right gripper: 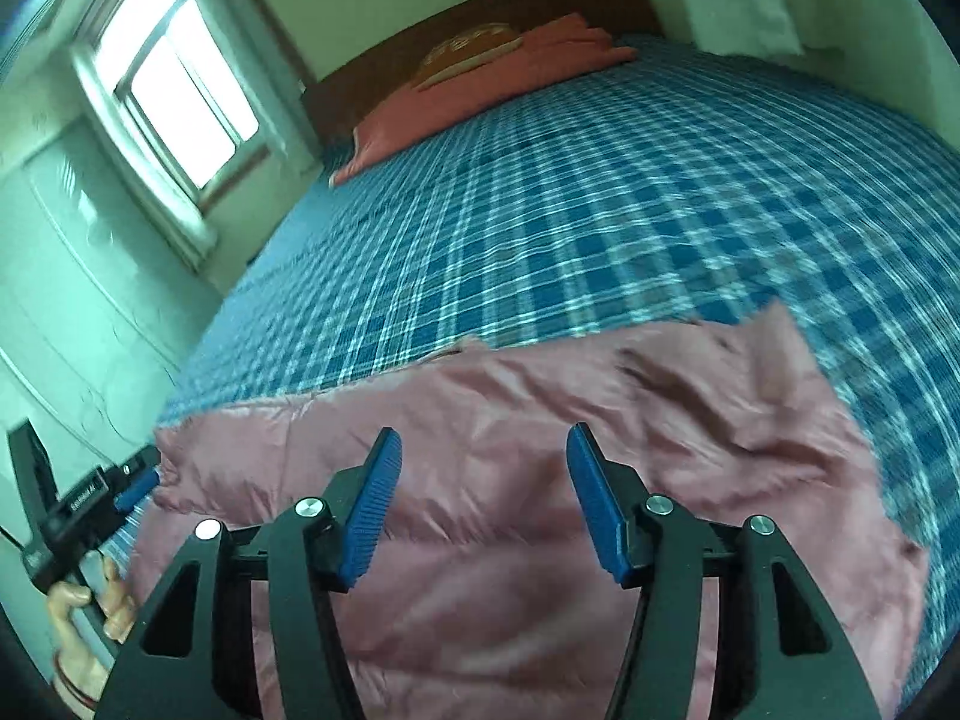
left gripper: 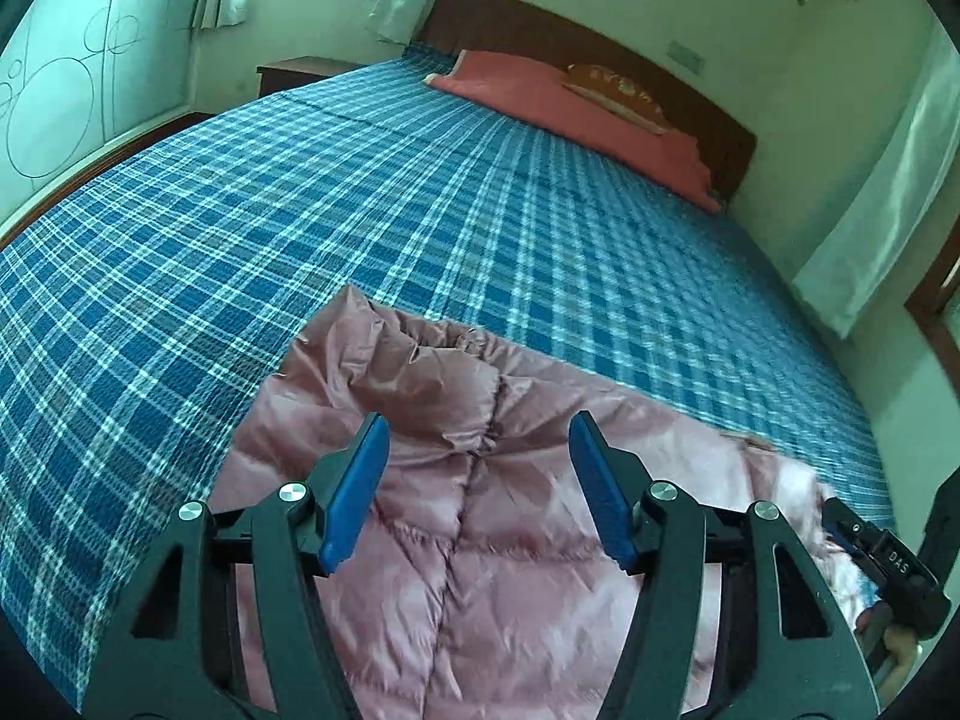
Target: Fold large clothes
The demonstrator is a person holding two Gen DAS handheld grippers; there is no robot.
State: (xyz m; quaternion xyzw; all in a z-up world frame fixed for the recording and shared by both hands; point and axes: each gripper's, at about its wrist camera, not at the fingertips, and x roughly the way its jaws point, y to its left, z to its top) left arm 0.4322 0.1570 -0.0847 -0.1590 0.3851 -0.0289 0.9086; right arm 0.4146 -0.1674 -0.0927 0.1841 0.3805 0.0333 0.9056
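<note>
A pink quilted down jacket (left gripper: 480,540) lies on the near part of the bed, its collar end bunched up at the far side. It also shows in the right wrist view (right gripper: 540,480), spread wide. My left gripper (left gripper: 477,438) is open and empty, above the jacket near its collar. My right gripper (right gripper: 483,450) is open and empty, above the jacket's middle. The right gripper also shows at the right edge of the left wrist view (left gripper: 864,546), next to the jacket's edge. The left gripper shows at the left edge of the right wrist view (right gripper: 135,486), next to the jacket's corner.
The bed has a blue plaid sheet (left gripper: 360,210). A red pillow (left gripper: 570,108) and a patterned cushion (left gripper: 618,93) lie by the dark wooden headboard (left gripper: 600,42). A window (right gripper: 174,78) and a pale wardrobe (right gripper: 72,276) stand beside the bed.
</note>
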